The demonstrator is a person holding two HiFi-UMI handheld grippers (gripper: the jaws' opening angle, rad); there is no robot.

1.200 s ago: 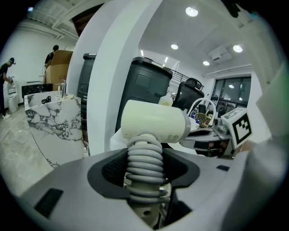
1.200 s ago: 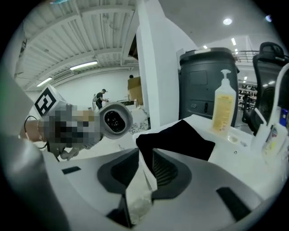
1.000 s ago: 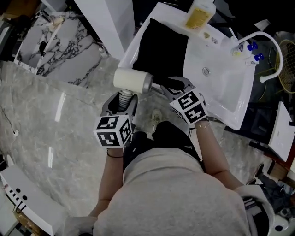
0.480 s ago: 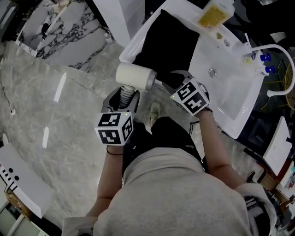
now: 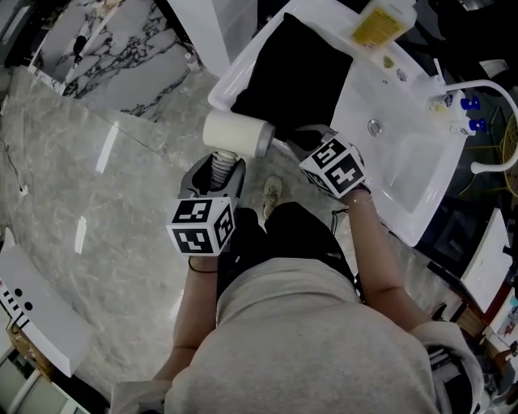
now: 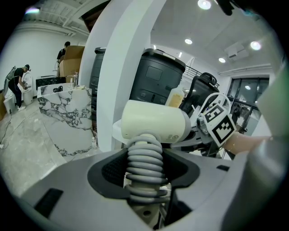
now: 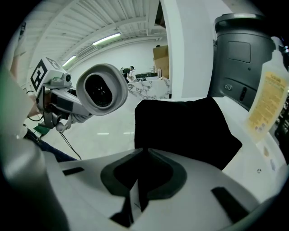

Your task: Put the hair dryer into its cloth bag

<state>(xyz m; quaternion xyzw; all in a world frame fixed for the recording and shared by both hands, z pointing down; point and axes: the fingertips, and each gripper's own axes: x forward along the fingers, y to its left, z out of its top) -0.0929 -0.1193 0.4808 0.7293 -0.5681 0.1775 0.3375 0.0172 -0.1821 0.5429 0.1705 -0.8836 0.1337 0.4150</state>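
A cream hair dryer (image 5: 237, 133) with a grey ribbed handle (image 6: 144, 167) is held upright beside the counter, my left gripper (image 5: 217, 167) shut on that handle. Its round nozzle (image 7: 101, 89) shows in the right gripper view. The black cloth bag (image 5: 295, 73) lies flat on the white counter (image 5: 243, 69) left of the basin. My right gripper (image 5: 312, 136) is at the bag's near edge. Its jaws have just been closing and now meet on the black fabric (image 7: 180, 126), pinching its edge (image 7: 145, 151).
A white basin (image 5: 388, 162) with a curved faucet (image 5: 477, 85) lies right of the bag. A yellow-labelled bottle (image 5: 380, 20) stands at the counter's back. A dark grey bin (image 7: 239, 67) stands behind the counter. Marble floor (image 5: 105, 202) spreads to the left.
My right gripper has come down onto the bag's near edge and its jaws have closed on it. The left gripper and the hair dryer have hardly moved.
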